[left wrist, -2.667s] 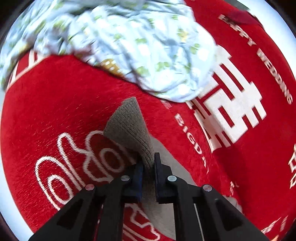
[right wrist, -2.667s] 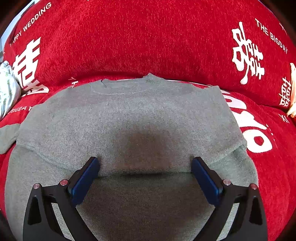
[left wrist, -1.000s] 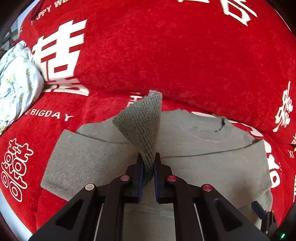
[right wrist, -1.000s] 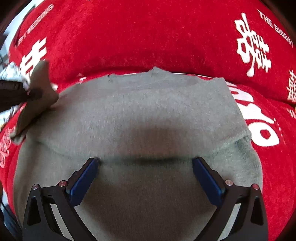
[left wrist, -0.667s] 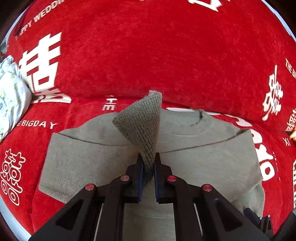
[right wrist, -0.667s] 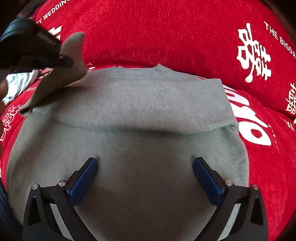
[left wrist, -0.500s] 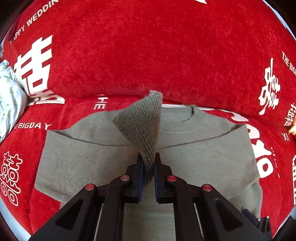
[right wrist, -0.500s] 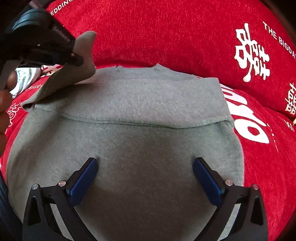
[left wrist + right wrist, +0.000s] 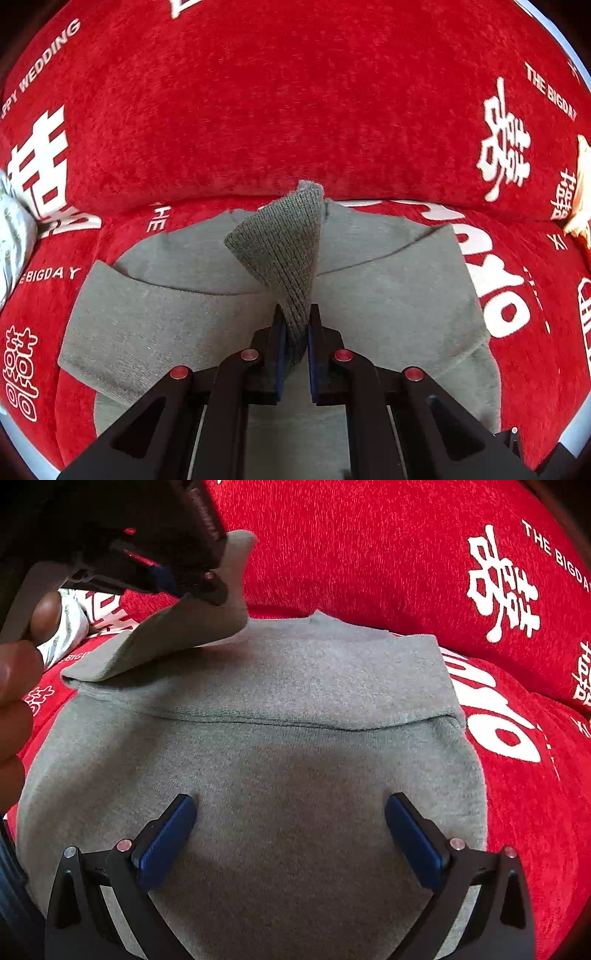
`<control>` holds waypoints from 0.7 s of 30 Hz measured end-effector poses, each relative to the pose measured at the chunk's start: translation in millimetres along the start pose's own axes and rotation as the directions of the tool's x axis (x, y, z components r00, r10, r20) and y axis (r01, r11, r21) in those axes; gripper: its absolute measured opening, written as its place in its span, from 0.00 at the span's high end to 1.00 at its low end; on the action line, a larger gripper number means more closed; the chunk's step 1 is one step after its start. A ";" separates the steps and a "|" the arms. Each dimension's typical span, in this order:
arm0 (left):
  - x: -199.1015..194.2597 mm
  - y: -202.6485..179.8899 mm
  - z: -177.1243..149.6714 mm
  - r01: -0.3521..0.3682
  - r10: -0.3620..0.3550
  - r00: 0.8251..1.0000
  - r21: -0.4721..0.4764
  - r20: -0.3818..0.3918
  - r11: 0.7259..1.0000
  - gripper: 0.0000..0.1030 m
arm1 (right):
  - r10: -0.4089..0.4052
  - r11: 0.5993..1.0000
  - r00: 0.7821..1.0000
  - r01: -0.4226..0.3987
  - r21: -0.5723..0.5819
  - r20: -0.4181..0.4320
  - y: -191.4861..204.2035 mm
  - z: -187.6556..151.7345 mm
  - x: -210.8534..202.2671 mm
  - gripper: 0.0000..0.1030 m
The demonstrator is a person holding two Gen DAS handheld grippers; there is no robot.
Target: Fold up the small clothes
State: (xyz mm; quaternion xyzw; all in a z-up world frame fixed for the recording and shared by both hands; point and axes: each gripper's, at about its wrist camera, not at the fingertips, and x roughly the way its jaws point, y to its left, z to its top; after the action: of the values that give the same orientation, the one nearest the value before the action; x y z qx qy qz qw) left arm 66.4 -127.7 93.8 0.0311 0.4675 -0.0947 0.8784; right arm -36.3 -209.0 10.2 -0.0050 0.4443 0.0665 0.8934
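Observation:
A small grey knit sweater [image 9: 303, 760] lies flat on a red plush cover, neckline at the far side, its right sleeve folded across the chest. My left gripper [image 9: 295, 332] is shut on the ribbed sleeve cuff [image 9: 284, 243] and holds it raised over the middle of the sweater [image 9: 388, 295]. The lifted sleeve [image 9: 155, 325] trails back to the left shoulder. In the right wrist view the left gripper [image 9: 199, 579] carries that cuff [image 9: 236, 572] at the upper left. My right gripper [image 9: 291, 812] stands open low over the sweater's lower half, nothing between its pads.
The red cover [image 9: 295, 110] with white lettering rises into a back cushion behind the sweater. A pale floral cloth [image 9: 11, 236] lies at the far left edge. A person's fingers [image 9: 14, 686] hold the left gripper's handle. A yellowish object [image 9: 581, 199] shows at the right edge.
My left gripper has carried the cuff rightward, from beyond the sweater's left side to over its middle, drawing the sleeve across. The right gripper stayed open over the lower half.

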 end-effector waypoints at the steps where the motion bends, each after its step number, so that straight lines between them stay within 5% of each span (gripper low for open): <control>1: -0.1 -3.2 0.2 0.002 -0.002 1.000 0.006 0.000 1.000 0.90 | -0.001 1.000 1.000 0.001 -0.002 0.001 0.6 -0.8 -0.8 0.01; 21: -0.3 -64.0 5.4 0.071 -0.068 0.997 0.101 -0.035 0.992 0.90 | 0.016 1.000 1.000 -0.016 -0.016 0.026 -4.0 -13.3 -8.5 0.00</control>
State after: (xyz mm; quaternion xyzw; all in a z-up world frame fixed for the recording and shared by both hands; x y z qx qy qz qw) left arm 58.2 -191.2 99.3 0.0611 0.4767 -0.1482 0.8643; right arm -51.4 -214.8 8.7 -0.0075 0.4319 0.0773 0.8986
